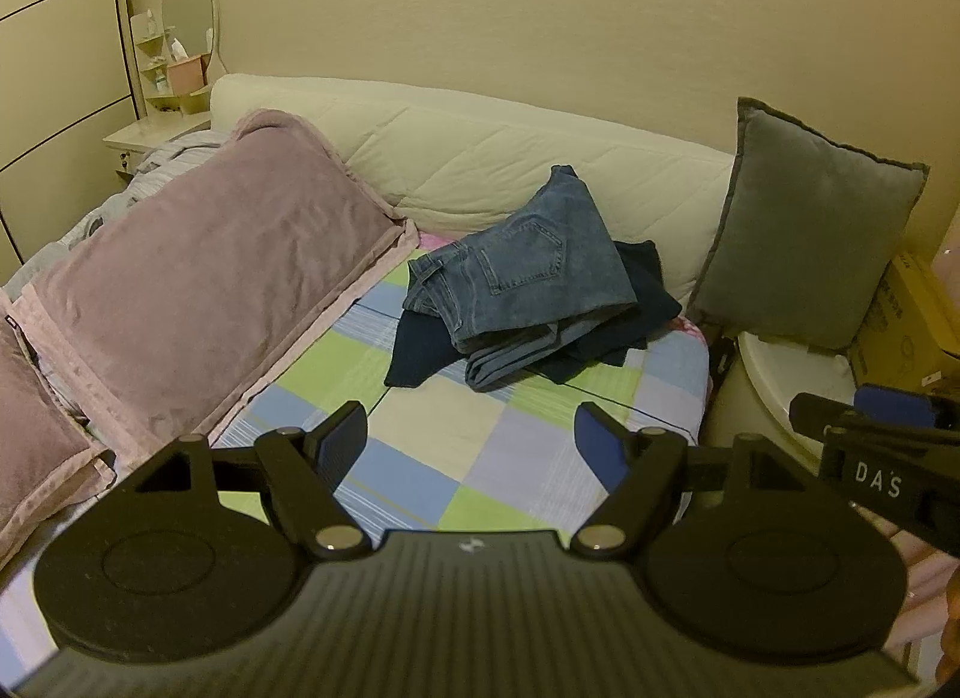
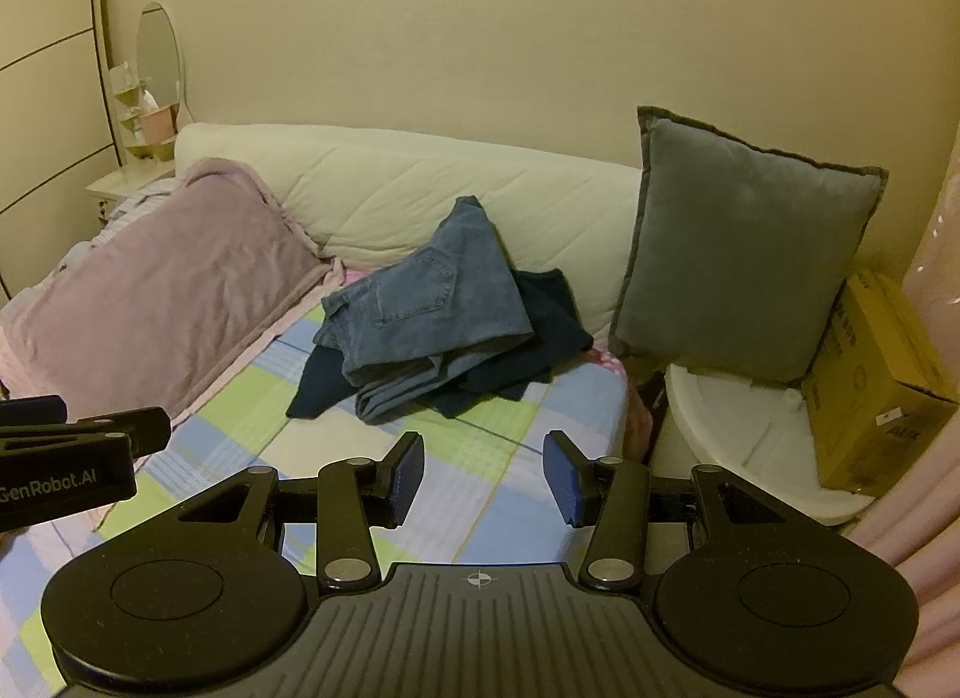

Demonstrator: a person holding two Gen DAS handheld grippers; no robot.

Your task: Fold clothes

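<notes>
- The bed point(image 1: 420, 446), under a checked sheet of green, blue and pale squares, fills the middle of both views, with a cream padded headboard point(image 1: 480, 158) behind it.
- A long mauve pillow point(image 1: 204, 290) lies along the bed's left side; a grey cushion point(image 2: 744, 254) stands upright at the right.
- The blue jeans point(image 1: 528, 278), loosely folded, lie on the far part of the sheet, on top of a dark navy garment point(image 1: 420, 350), against the headboard.
- A yellow carton point(image 2: 870, 392) sits beside the grey cushion.
- The left gripper point(image 1: 471, 440) hangs above the sheet, short of the jeans, jaws apart and empty.
- The right gripper point(image 2: 483, 476) hangs likewise beside it, jaws apart with nothing between them.
</notes>
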